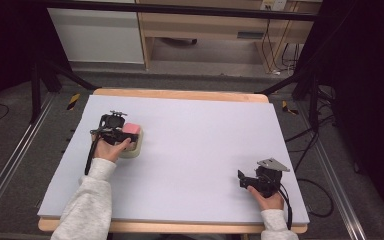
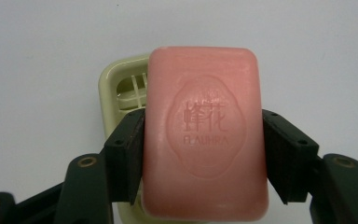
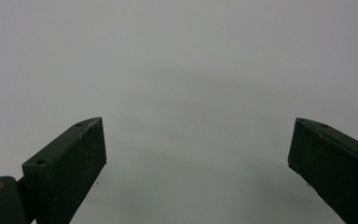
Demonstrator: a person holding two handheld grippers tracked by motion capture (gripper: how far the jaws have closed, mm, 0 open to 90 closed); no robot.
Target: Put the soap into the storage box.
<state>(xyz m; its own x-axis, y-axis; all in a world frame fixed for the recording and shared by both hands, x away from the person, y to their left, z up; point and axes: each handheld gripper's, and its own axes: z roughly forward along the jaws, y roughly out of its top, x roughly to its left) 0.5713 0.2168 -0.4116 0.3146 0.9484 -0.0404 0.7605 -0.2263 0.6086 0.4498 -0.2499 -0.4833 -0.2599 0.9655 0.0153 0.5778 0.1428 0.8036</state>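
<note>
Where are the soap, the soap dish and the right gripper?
soap point(image 2: 205, 130), left gripper view, stamped top face.
soap dish point(image 2: 121, 79), left gripper view, rim corner.
right gripper point(image 3: 198, 154), right gripper view, midway between its open jaws.

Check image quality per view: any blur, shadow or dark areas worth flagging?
High view: soft, room edges very dark. Left gripper view: pink soap sharp enough to read its stamp, soap dish behind slightly soft. Right gripper view: right gripper casts a faint curved shadow on the table.

Black two-jaw grippers point(image 1: 111, 131) point(image 1: 260, 181) with brass-coloured screws, trailing cables point(image 1: 91, 155), one grey three-cornered plate point(image 1: 273, 164); light grey sleeves point(image 1: 87, 202).
</note>
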